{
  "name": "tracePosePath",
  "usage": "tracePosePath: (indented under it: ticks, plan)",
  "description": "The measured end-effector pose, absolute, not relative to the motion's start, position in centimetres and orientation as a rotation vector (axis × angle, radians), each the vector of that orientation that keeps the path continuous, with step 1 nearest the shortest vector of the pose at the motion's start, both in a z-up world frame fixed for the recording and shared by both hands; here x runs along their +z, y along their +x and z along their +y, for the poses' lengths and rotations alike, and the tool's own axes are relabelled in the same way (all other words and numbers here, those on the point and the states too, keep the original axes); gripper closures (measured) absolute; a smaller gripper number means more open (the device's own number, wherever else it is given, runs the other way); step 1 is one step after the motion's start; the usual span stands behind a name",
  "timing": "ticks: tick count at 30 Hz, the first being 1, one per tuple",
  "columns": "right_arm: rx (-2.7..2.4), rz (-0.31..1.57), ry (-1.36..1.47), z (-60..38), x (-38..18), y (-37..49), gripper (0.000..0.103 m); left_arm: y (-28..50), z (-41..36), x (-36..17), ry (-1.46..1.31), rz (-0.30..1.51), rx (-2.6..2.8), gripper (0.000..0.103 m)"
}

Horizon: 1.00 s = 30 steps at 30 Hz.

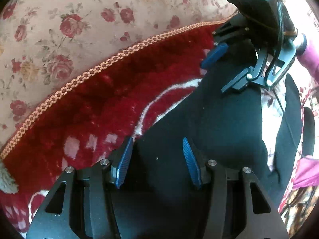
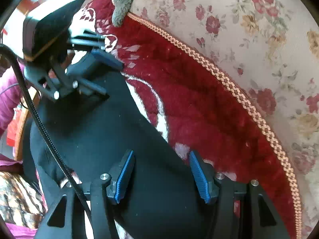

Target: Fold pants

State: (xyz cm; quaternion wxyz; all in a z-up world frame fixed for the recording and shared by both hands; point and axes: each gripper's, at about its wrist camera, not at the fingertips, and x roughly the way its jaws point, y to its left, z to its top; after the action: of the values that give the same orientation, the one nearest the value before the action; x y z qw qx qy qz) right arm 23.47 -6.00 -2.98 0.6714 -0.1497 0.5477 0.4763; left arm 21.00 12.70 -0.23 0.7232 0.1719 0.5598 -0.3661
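Black pants [image 1: 219,123] lie on a red plush blanket [image 1: 95,107], running from the bottom of the left wrist view toward the upper right. My left gripper [image 1: 157,159] hangs over the pants near their edge, its blue pads [image 1: 124,163] well apart and open, with black cloth beneath them. The right gripper [image 1: 221,71] is farther along the same garment, over its far end. In the right wrist view the pants [image 2: 99,131] fill the lower left. My right gripper [image 2: 162,171] is open above their right edge, and the left gripper [image 2: 107,75] stands at the upper left.
The red blanket [image 2: 199,99] has an orange braided border [image 2: 239,91] and lies on a floral sheet [image 2: 259,29]. A grey plush item [image 2: 121,0] sits at the blanket's far end. A pink sleeve [image 1: 311,53] and a black cable [image 2: 39,123] are beside the grippers.
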Motion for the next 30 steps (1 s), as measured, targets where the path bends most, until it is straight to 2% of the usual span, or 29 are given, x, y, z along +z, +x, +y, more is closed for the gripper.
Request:
tracePosePath:
  ticks: [1,3,5,6,7,8,11,13,16,17,19,22,30]
  plan:
    - [1.075,1.228,-0.342,-5.9,-3.0,23.4,0.049,21.1,12.8,-0.2,0.371,1.235,-0.816,0.052]
    - [1.08,1.215,-0.35,-5.9,-2.8,23.1,0.051,21.2,13.0,-0.4,0.359,1.237,-0.808,0.045]
    - [1.086,1.197,-0.363,-5.6,-2.7,22.7,0.061,21.2,13.2,-0.9,0.36,1.228,-0.776,0.034]
    - [1.086,1.179,-0.38,-5.7,-2.4,22.2,0.064,21.1,13.2,-1.1,0.365,1.216,-0.772,0.032]
    - [1.091,1.163,-0.399,-5.4,-2.2,21.9,0.072,20.9,13.3,-1.1,0.368,1.203,-0.77,0.03]
    - [1.096,1.143,-0.425,-5.1,-2.0,21.2,0.079,20.8,13.5,-1.1,0.372,1.189,-0.769,0.03]
    - [1.069,1.083,-0.498,-4.4,-1.5,19.9,0.088,20.3,13.6,-1.1,0.374,1.183,-0.75,0.031]
    - [1.047,1.045,-0.52,-4.5,-1.0,19.3,0.091,19.5,13.6,-1.1,0.359,1.185,-0.741,0.04]
    - [1.016,0.993,-0.511,-5.0,0.3,18.3,0.096,17.5,12.8,-0.7,0.403,1.133,-0.749,0.064]
    - [1.011,0.98,-0.504,-5.1,0.8,17.9,0.096,16.9,12.4,-0.6,0.423,1.119,-0.746,0.079]
    - [0.999,0.948,-0.487,-5.5,2.1,16.8,0.097,16.1,11.9,-0.3,0.457,1.102,-0.724,0.088]
    - [0.981,0.926,-0.47,-6.1,3.5,15.2,0.098,14.8,11.5,0.6,0.502,1.054,-0.686,0.093]
    - [0.938,0.869,-0.413,-7.4,7.8,9.6,0.098,8.8,13.1,6.6,0.49,0.874,-0.642,0.094]
